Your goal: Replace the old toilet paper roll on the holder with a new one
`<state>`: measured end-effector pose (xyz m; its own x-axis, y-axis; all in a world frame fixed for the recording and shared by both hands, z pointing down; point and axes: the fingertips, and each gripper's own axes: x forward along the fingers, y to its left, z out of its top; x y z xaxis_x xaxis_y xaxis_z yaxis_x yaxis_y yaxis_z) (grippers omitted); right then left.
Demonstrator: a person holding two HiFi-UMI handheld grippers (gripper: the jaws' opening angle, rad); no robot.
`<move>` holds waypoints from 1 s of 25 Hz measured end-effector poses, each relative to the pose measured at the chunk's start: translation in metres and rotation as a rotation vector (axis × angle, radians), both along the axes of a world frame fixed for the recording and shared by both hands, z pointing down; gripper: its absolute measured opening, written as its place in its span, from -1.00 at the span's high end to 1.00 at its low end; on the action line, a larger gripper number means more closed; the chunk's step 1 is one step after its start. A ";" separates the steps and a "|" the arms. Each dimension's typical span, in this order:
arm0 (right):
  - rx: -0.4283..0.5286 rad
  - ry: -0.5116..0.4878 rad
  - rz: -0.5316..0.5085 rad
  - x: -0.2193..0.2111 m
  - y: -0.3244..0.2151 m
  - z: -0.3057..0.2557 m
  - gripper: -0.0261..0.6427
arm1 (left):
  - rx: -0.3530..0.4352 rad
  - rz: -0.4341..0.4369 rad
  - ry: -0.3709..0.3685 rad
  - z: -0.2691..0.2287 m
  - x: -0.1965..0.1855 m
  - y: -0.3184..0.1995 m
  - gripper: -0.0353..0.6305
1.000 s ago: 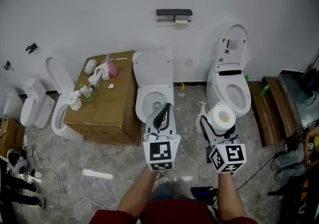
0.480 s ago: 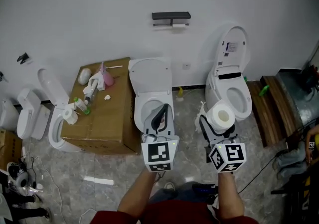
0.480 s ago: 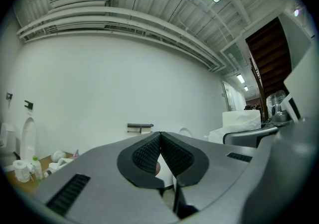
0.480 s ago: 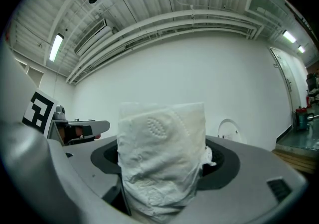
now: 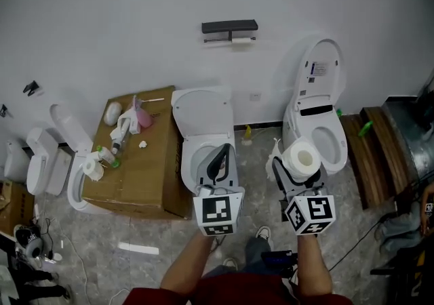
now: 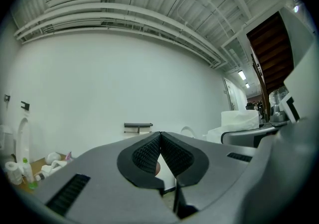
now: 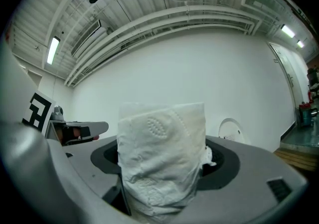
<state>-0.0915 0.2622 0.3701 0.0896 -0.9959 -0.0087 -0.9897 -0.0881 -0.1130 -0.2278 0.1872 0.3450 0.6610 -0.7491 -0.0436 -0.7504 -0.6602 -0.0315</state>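
Between right gripper (image 5: 299, 168) fingers (image 7: 224, 163): white embossed toilet paper roll (image 7: 162, 158), clamped. Left gripper (image 5: 218, 159) fingers (image 6: 144, 156) fully closed, empty. Black wall-mounted holder (image 5: 230, 26) ahead, well apart.

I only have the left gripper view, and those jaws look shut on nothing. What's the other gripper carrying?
Observer: The right gripper is shut on a full toilet paper roll, which stands upright between its jaws.
Operator: My jaws block what's below. What's down there?
Observer: A white toilet with its lid raised. In the head view the left gripper lines up with its bowl.
Operator: Where's the holder relative to it?
Observer: The holder is mounted higher up, above that toilet's right side.
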 end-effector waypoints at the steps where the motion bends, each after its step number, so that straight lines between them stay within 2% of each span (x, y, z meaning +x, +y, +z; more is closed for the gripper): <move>1: -0.001 -0.001 -0.007 0.009 -0.007 0.000 -0.25 | 0.001 -0.003 -0.003 0.000 0.010 -0.006 0.84; 9: 0.007 -0.007 -0.052 0.096 -0.057 -0.006 -0.25 | 0.011 -0.038 -0.011 -0.010 0.101 -0.051 0.84; 15: 0.015 -0.019 -0.076 0.153 -0.085 -0.006 -0.25 | 0.018 -0.076 -0.024 -0.012 0.155 -0.080 0.84; 25: 0.009 -0.040 -0.105 0.201 -0.132 0.005 -0.25 | 0.011 -0.112 -0.040 -0.002 0.201 -0.121 0.84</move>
<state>0.1099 0.1305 0.3751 -0.0148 -0.9998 -0.0159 -0.9881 0.0170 -0.1526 -0.0268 0.0660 0.3431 0.5748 -0.8178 -0.0274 -0.8172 -0.5720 -0.0701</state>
